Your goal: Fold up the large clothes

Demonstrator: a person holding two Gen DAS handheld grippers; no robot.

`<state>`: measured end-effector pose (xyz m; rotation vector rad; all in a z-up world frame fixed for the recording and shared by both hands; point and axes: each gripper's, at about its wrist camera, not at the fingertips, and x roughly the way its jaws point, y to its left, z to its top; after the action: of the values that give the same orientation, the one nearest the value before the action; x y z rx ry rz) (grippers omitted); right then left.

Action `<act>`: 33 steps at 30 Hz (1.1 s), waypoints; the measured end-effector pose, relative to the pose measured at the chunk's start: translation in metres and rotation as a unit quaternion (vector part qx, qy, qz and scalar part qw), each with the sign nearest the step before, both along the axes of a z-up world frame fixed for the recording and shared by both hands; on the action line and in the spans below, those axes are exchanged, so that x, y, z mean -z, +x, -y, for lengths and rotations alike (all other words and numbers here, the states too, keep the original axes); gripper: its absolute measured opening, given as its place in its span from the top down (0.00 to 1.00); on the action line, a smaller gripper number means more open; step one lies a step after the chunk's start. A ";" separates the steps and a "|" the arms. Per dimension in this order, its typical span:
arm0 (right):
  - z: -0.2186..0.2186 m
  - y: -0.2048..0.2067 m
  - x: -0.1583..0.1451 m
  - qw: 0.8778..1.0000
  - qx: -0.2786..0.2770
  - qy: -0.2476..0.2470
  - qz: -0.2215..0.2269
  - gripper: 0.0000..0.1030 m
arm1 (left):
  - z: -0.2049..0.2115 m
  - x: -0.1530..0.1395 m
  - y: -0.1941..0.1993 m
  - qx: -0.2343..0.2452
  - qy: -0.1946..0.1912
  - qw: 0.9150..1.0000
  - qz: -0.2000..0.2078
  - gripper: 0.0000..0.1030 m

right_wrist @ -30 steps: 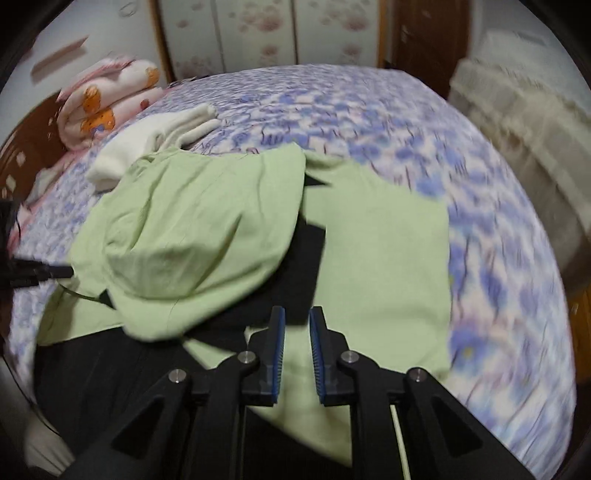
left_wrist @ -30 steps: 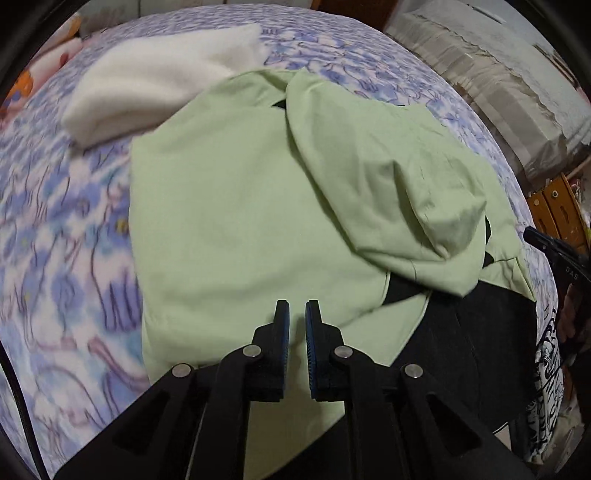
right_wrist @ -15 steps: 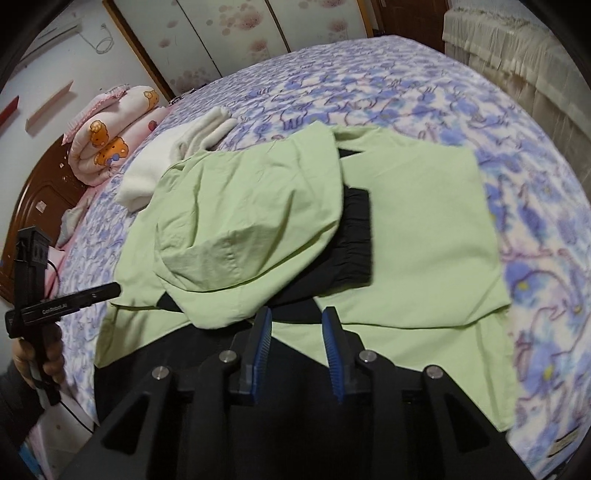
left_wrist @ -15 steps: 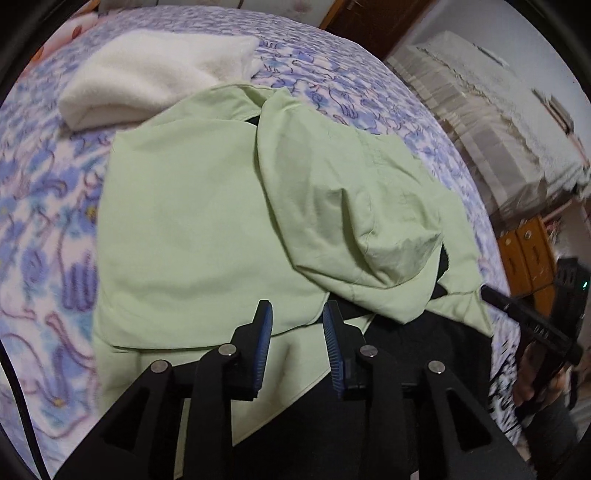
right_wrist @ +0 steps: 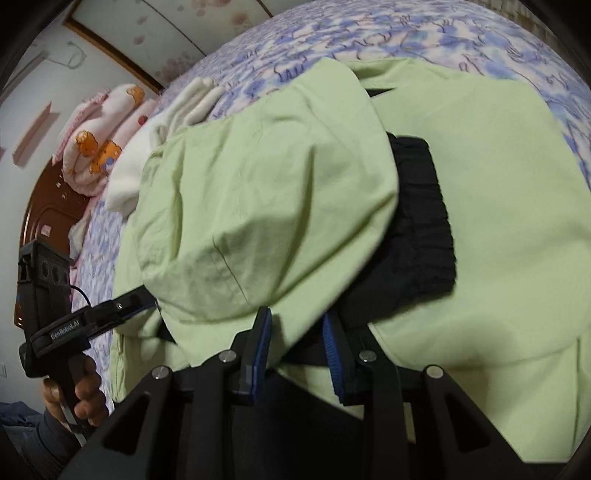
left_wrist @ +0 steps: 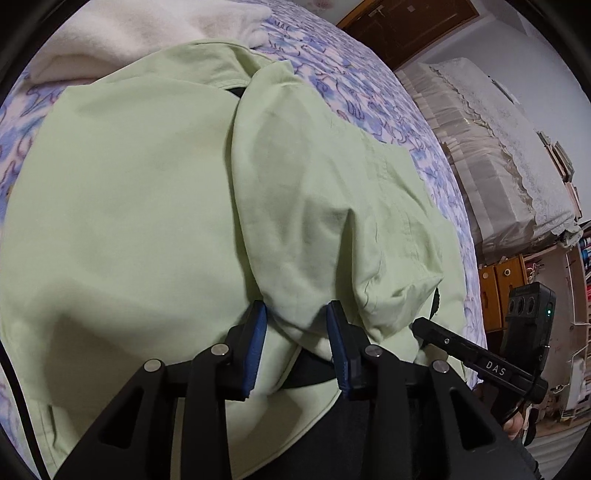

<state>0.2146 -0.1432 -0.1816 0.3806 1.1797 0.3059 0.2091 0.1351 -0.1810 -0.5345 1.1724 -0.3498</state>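
A light green garment [left_wrist: 129, 206] with black trim lies spread on the bed, one green flap [left_wrist: 314, 221] folded over its middle. My left gripper [left_wrist: 297, 325] is open, its jaws either side of the flap's near edge. In the right wrist view the same garment [right_wrist: 509, 206] shows a black elastic cuff [right_wrist: 424, 218] under the flap [right_wrist: 266, 206]. My right gripper [right_wrist: 297, 325] is open around the flap's lower edge. Each gripper also shows in the other's view, the right one [left_wrist: 480, 362] and the left one [right_wrist: 74, 325].
The bed has a blue floral cover [left_wrist: 369, 85]. A folded white blanket [left_wrist: 129, 33] lies beyond the garment, with pink bedding [right_wrist: 103, 144] and a wooden headboard [right_wrist: 48, 218] farther off. A covered piece of furniture [left_wrist: 498, 147] and orange drawers [left_wrist: 498, 280] stand beside the bed.
Both grippers have moved forward and down to the folded flap's near edge, and their jaws have opened wider. The garment now fills both views.
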 end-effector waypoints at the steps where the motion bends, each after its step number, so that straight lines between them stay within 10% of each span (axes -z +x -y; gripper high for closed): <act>1: -0.002 0.000 -0.002 1.000 -0.001 -0.006 0.010 0.95 | 0.001 -0.002 0.002 -0.001 0.000 1.000 0.006 0.88; 7: -0.007 -0.030 -0.041 0.995 0.003 0.002 0.097 0.99 | 0.004 -0.024 -0.007 -0.011 0.037 0.998 0.052 0.92; 13: -0.016 -0.037 0.014 0.998 -0.022 -0.050 0.036 0.98 | 0.001 0.007 -0.016 -0.008 0.042 0.999 0.021 0.88; 22: -0.004 -0.040 -0.036 0.990 0.006 -0.115 0.080 0.83 | 0.008 -0.032 -0.036 0.000 0.122 0.991 0.054 0.57; 33: -0.046 -0.020 -0.055 0.989 -0.029 -0.066 0.126 0.83 | 0.021 -0.070 -0.030 -0.015 0.108 0.987 0.116 0.55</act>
<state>0.1945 -0.0975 -0.1262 0.1854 0.9572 0.3150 0.1796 0.1138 -0.1108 -0.3125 0.9611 -0.2482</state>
